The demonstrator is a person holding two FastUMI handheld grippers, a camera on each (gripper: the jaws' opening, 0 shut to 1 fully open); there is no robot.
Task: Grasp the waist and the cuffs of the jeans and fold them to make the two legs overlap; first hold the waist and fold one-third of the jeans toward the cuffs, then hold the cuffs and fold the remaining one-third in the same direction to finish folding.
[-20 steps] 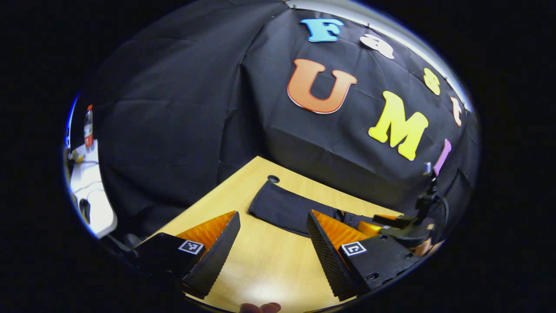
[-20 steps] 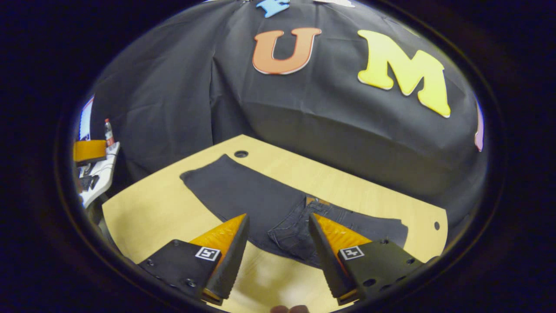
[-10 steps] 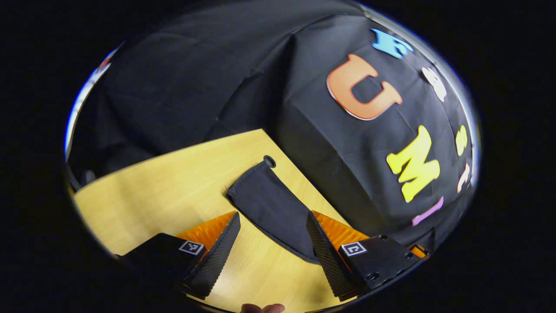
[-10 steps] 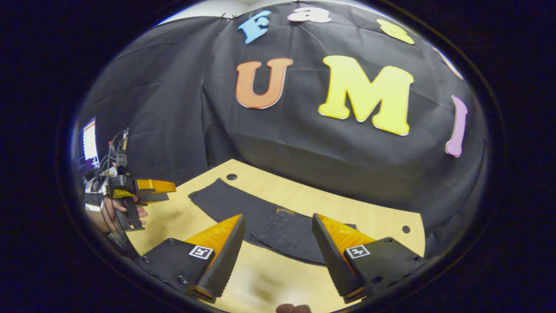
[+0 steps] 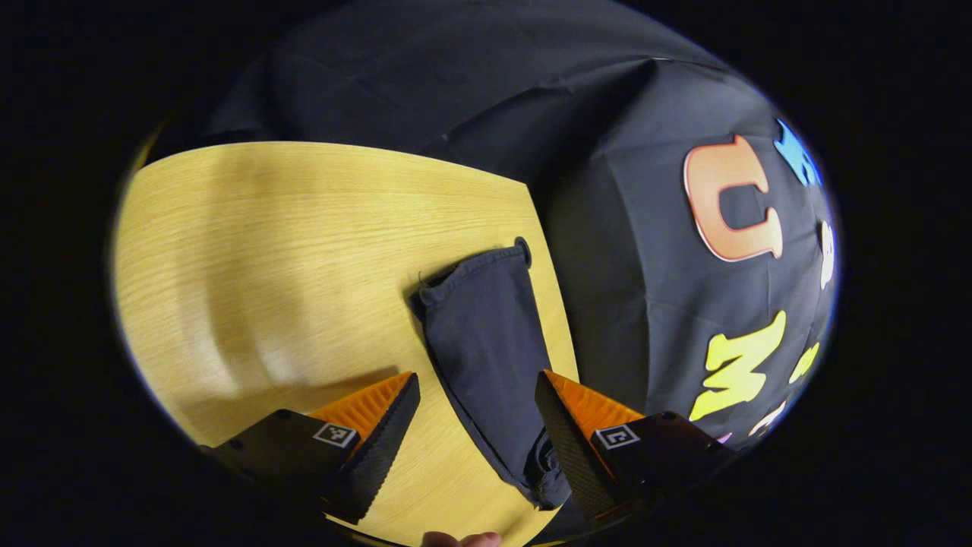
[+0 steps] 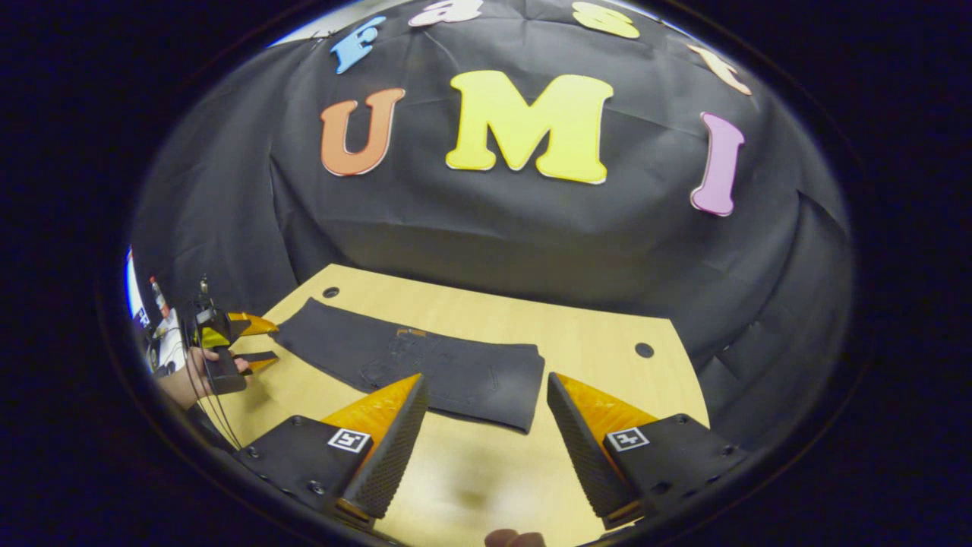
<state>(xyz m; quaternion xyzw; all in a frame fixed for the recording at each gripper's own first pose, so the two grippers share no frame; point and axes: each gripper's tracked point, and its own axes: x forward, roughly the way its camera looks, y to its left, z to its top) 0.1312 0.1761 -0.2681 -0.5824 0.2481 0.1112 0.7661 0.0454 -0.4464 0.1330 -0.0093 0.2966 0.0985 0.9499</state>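
Dark jeans (image 6: 425, 365) lie flat along the back of the wooden table (image 6: 592, 334), and their right part looks doubled over. My right gripper (image 6: 486, 448) hangs open above the table just in front of that right end, touching nothing. In the left gripper view the cuff end (image 5: 474, 285) points away from me, and the leg (image 5: 493, 365) runs down between the fingers. My left gripper (image 5: 474, 448) is open around the leg, above it. The right gripper view shows the left gripper (image 6: 247, 342) held by a hand (image 6: 182, 380) at the cuff end, its jaws apart.
The table has a small round hole at each back corner (image 6: 331, 292) (image 6: 644, 349); the cuff lies against one hole (image 5: 522, 245). The black cloth wall stands right behind the table's back edge. A bottle (image 6: 156, 290) stands off the table at far left.
The left gripper has swung round and come over the cuff end of the leg. The right gripper has drawn back from over the jeans and shifted to their right end. Both stay open.
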